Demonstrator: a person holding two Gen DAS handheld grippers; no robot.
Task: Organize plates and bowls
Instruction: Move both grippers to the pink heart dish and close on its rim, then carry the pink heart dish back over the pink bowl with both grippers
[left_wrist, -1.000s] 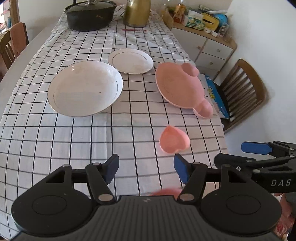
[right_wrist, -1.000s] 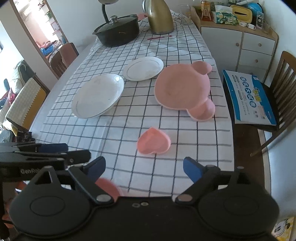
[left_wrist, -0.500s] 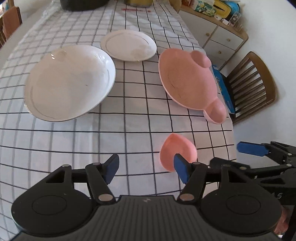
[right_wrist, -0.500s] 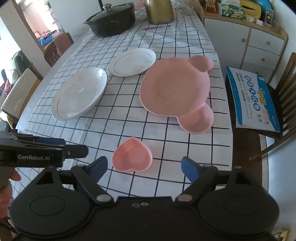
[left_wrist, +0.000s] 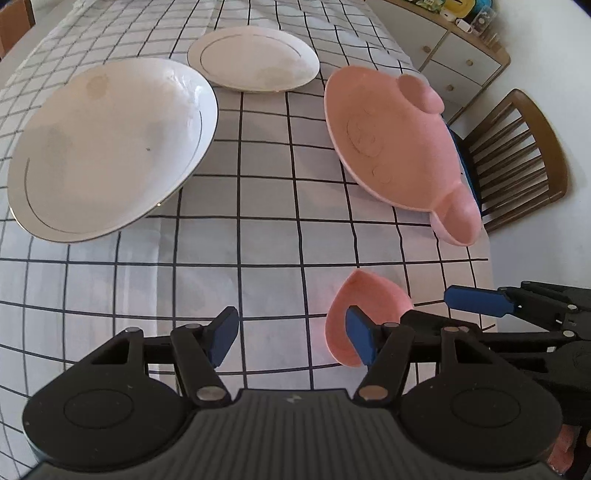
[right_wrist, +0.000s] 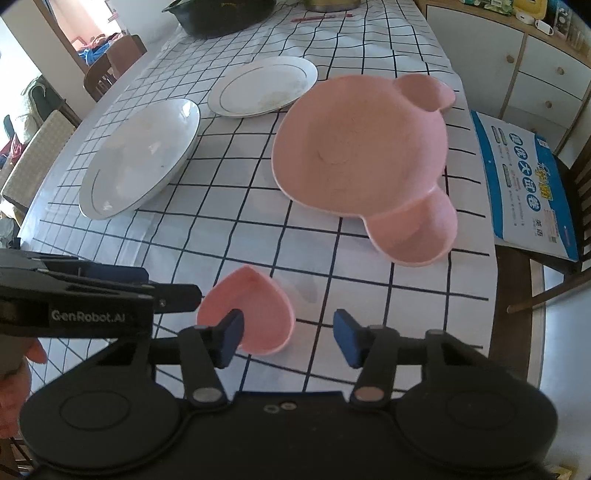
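A small pink heart-shaped dish (right_wrist: 258, 302) lies on the checked tablecloth near the front edge. My right gripper (right_wrist: 289, 336) hovers over it with its jaws closing; the left pad (right_wrist: 231, 336) overlaps the dish's rim and no pad presses on it. My left gripper (left_wrist: 291, 334) stands open just left of the heart dish (left_wrist: 373, 299), with only cloth between its fingers. Beyond lie a pink bear-shaped plate (right_wrist: 362, 147), a large white plate (left_wrist: 110, 147) and a small white plate (left_wrist: 255, 59). Each gripper shows in the other's view: right gripper (left_wrist: 443, 314), left gripper (right_wrist: 173, 291).
A black pot (right_wrist: 221, 14) stands at the far end of the table. The table's right edge (right_wrist: 495, 236) drops to a wooden chair bearing a blue and white box (right_wrist: 528, 188). A cabinet (right_wrist: 546, 66) stands behind it, and more chairs (right_wrist: 110, 62) line the left side.
Both grippers have come down and forward, so the plates and the heart dish look larger and nearer. The right gripper's jaws have narrowed. The dishes have not moved.
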